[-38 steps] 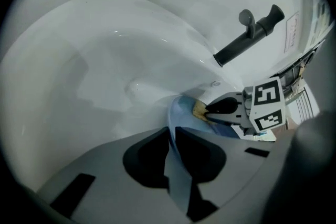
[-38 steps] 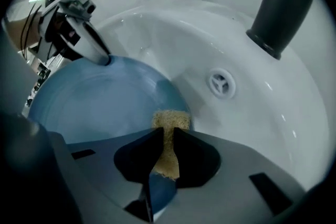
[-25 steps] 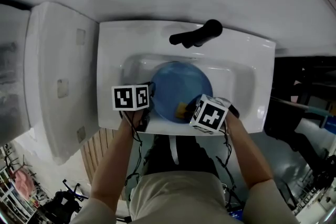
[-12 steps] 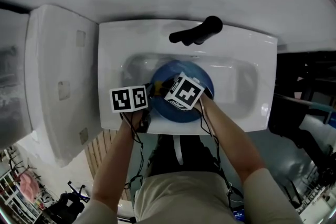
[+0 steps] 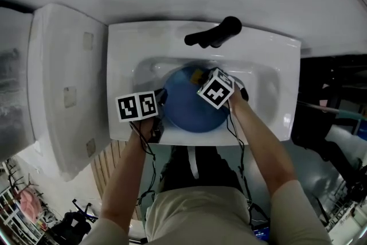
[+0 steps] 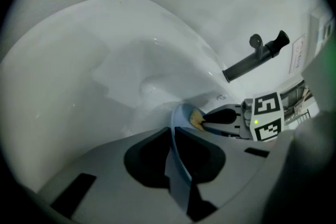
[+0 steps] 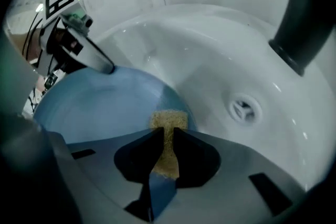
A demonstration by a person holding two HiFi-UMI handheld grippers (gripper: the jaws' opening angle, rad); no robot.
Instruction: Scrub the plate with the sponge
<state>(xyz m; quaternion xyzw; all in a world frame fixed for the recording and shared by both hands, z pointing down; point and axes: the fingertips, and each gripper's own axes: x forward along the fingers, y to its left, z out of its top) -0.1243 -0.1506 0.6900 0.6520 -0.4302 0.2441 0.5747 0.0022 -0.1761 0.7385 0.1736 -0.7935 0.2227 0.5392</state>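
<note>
Both grippers are clenched: the left gripper (image 6: 172,150) pinches the left rim of the plate (image 5: 184,109) in the sink (image 5: 269,50), and the right gripper (image 7: 164,138) grips the sponge (image 7: 168,120). Within a second the sponge has swept from the plate's front rim to its back rim, so scrubbing is under way. Its long axis follows the jaws, pointing toward the sink's back edge.

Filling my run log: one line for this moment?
left gripper: shut on plate rim | right gripper: shut on sponge | sponge: against plate
</note>
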